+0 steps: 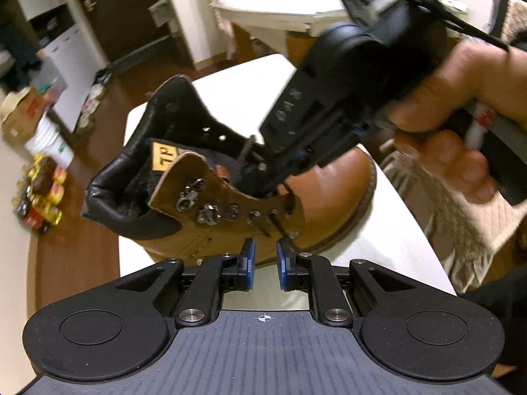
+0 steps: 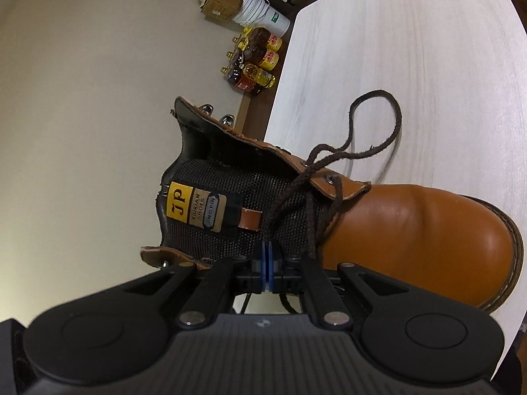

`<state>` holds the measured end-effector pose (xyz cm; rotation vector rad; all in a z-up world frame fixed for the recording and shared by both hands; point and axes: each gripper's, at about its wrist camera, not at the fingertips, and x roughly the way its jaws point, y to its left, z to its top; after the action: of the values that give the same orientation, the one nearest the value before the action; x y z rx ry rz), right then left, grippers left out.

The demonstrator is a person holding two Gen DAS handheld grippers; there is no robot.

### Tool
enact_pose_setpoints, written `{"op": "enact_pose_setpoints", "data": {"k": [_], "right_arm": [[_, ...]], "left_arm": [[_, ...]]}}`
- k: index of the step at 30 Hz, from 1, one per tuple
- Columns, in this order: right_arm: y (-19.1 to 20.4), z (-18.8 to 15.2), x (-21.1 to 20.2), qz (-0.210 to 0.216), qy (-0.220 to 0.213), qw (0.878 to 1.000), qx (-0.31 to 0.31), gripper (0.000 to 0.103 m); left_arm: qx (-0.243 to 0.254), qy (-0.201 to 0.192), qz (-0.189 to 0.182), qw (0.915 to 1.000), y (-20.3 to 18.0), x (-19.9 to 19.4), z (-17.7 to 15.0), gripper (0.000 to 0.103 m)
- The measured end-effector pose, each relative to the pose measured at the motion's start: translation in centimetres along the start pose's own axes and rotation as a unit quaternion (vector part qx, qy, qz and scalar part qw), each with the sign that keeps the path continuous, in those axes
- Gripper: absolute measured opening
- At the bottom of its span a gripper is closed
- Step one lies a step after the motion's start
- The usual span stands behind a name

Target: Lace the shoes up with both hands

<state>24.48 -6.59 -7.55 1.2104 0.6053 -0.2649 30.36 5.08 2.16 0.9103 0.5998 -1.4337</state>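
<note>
On the white table [image 2: 411,49] the brown boot [image 2: 411,230] is lying. Your right gripper [image 2: 267,263] is pinching the dark lace [image 2: 329,161]; your left gripper [image 1: 265,265] is hanging parted, empty.

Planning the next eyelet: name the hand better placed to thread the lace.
Probably right: its tool is shut on the dark lace over the boot's tongue. The left tool stands open and empty beside the boot.

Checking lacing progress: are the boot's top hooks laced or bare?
Bare. The hooks carry no lace; it threads only the lower eyelets.
</note>
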Motion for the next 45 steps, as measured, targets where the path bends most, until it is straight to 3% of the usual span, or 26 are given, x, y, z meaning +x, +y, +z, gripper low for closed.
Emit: {"op": "enact_pose_setpoints", "data": {"k": [9, 16, 19, 24, 26, 29, 32, 33, 36, 39, 45], "right_arm": [[-0.1, 0.2, 0.4, 0.003, 0.002, 1.000, 0.007, 0.003], [0.3, -0.1, 0.0, 0.005, 0.004, 1.000, 0.009, 0.003], [0.7, -0.3, -0.4, 0.005, 0.005, 1.000, 0.007, 0.003], [1.4, -0.3, -1.0, 0.005, 0.005, 1.000, -0.001, 0.005], [1.9, -0.5, -1.9, 0.004, -0.001, 1.000, -0.011, 0.008], [2.1, -0.9, -4.1, -0.004, -0.026, 0.999, -0.020, 0.008], [2.0, -1.3, -5.9, -0.017, -0.041, 0.999, -0.020, 0.008], [1.9, -1.4, -6.5, -0.022, -0.045, 0.999, -0.018, 0.008], [1.6, -1.5, -7.2, -0.029, -0.051, 0.998, -0.009, 0.008], [1.8, -2.1, -7.5, -0.039, -0.050, 0.998, -0.008, 0.008], [2.3, -4.1, -7.0, -0.044, -0.027, 0.998, -0.021, 0.008]], "left_arm": [[-0.032, 0.003, -0.008, 0.9994, -0.3, 0.8, 0.7, 0.022], [-0.031, 0.013, 0.023, 0.9992, -0.9, 1.4, 0.7, 0.022], [-0.032, 0.013, 0.037, 0.9987, -0.8, 1.7, 0.4, 0.003], [-0.040, 0.012, 0.034, 0.9985, -0.6, 0.6, -0.6, 0.002], [-0.026, 0.025, 0.034, 0.9988, -0.9, -0.1, -1.7, 0.002], [-0.001, 0.078, 0.033, 0.9964, -1.5, -1.4, -4.9, 0.002], [0.008, 0.167, 0.038, 0.9852, -1.7, -2.3, -9.8, 0.002], [0.002, 0.218, 0.036, 0.9754, -1.5, -2.6, -12.4, 0.002], [-0.019, 0.294, 0.051, 0.9543, -0.9, -3.6, -17.4, 0.002], [-0.069, 0.315, 0.071, 0.9437, 0.2, -4.9, -20.5, 0.002], [-0.101, 0.345, 0.108, 0.9270, 1.7, -5.0, -23.6, 0.002]]}}
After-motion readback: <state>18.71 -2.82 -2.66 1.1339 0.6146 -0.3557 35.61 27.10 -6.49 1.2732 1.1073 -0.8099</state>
